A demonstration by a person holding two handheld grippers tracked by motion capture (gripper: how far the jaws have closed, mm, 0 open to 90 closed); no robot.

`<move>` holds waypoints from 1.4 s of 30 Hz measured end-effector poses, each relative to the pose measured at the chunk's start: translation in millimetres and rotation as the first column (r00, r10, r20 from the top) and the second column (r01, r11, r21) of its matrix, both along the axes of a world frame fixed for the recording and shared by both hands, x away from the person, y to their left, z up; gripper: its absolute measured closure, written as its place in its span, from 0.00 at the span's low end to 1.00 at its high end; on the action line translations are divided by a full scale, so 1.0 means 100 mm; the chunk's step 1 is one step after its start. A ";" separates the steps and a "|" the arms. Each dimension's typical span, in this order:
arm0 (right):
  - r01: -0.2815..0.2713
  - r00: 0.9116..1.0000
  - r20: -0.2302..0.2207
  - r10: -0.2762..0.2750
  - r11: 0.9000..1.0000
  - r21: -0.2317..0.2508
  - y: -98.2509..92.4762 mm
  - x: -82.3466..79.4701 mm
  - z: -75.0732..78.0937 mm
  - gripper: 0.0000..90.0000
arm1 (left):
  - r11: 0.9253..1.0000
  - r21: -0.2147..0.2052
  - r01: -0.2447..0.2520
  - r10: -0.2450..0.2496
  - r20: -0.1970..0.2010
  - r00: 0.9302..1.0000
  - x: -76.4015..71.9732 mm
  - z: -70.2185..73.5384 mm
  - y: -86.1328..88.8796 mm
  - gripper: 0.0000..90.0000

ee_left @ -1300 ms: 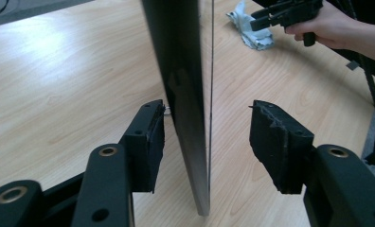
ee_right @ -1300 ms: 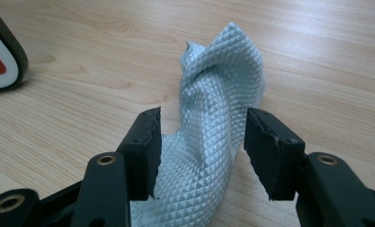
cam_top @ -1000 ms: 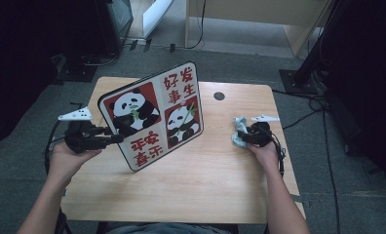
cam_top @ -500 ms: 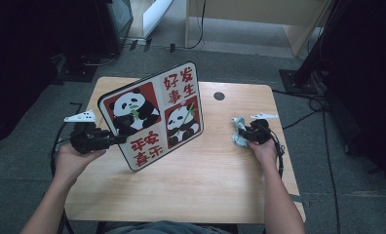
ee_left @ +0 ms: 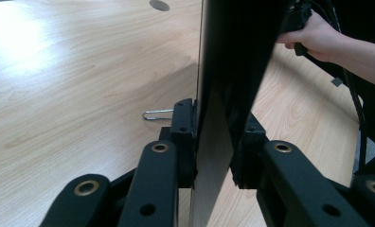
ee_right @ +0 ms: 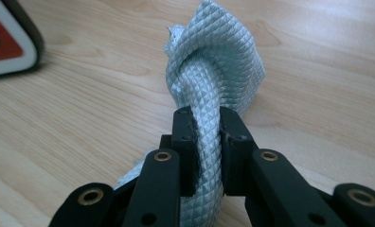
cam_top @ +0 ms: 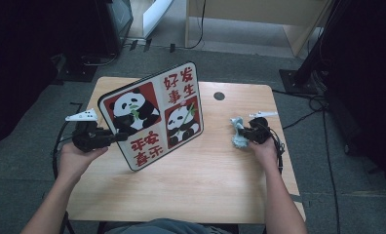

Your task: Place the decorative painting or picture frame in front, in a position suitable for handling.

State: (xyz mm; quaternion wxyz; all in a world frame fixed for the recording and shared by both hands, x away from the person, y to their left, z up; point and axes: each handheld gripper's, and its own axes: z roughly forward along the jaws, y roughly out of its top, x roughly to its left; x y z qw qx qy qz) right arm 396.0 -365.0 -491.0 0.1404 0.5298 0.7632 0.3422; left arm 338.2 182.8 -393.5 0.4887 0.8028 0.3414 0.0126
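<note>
The panda board (cam_top: 154, 117) stands on edge on the worktop (cam_top: 205, 185), leaning back, printed face toward the person. Its long axis runs diagonally, from the low corner nearest the person up to the top corner by the round hole (cam_top: 219, 96) in the worktop.

The left hand-held gripper (cam_top: 114, 138) sits at the board's left edge. Its jaws have just been closing w/ the board between them, and they're now clamped narrow on that edge, one pad on each face.

Right of the board, well apart from it, the right hand-held gripper (cam_top: 243, 132) is pinched nearly shut on a pale blue cloth (cam_top: 239, 134) lying on the worktop.

The high view gives the board's pandas and red characters. The left gripper view has the board edge-on (ee_left: 214, 142), a thin dark slab, plus a wire clip (ee_left: 157, 115) on the worktop just behind it. The right gripper view picks up the cloth's (ee_right: 214, 71) diamond weave, twisted into a roll between the pads, w/ a board corner (ee_right: 10, 42) at left.
</note>
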 end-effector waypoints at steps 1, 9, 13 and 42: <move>-0.010 1.000 0.009 0.010 1.000 -0.006 0.03 -0.01 0.03 0.88 | 1.000 0.000 0.001 -0.001 0.002 1.000 0.00 0.00 0.00 0.86; -0.088 0.994 0.065 0.089 0.996 -0.008 0.31 -0.09 0.23 0.88 | 1.000 -0.015 -0.002 0.002 -0.008 1.000 -0.01 -0.01 0.00 0.87; -0.146 0.986 0.086 0.144 0.989 0.017 0.46 -0.06 0.35 0.88 | 1.000 -0.016 -0.012 0.012 -0.002 1.000 -0.03 -0.01 0.00 0.87; -0.348 0.908 0.262 0.327 0.936 0.040 1.27 0.27 1.89 0.88 | 0.999 -0.045 -0.007 0.007 -0.001 1.000 -0.01 -0.06 -0.12 0.89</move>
